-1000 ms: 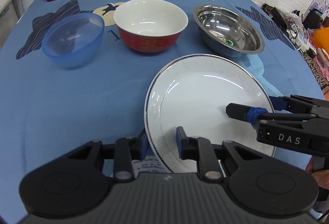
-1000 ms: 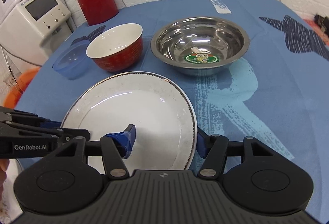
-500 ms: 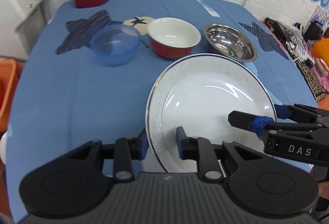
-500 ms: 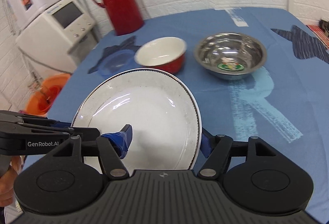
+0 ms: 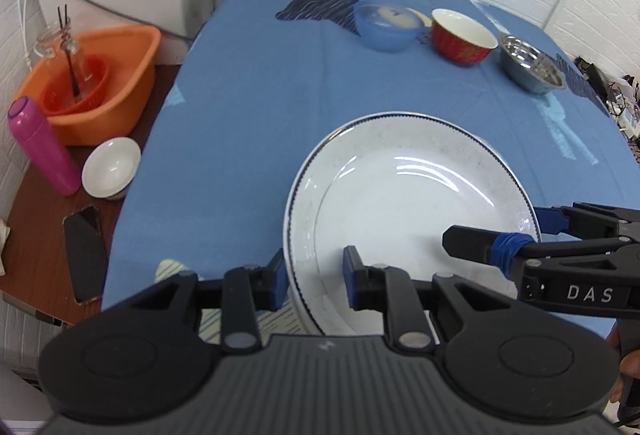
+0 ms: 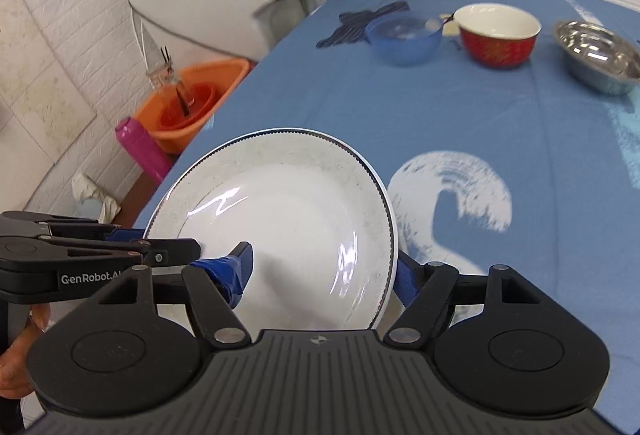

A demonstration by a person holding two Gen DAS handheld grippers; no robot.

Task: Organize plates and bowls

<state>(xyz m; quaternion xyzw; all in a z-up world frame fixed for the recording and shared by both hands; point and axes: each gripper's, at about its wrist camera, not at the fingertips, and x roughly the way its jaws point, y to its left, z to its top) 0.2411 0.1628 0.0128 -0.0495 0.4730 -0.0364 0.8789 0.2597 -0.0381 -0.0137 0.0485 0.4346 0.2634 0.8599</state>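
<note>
Both tongs, the left tongs and the right tongs, grip opposite rims of the white plate, held above the surface's near edge, three bowls lined along the far edge ahead.

Both tools are matte black plastic. The left gripper has blue pads, silver pivot screws and a ribbed housing with round caps; its side reads "GenRobot.AI". The right gripper matches, with blue tape wrapping one finger and "DAS" in white lettering.
</note>
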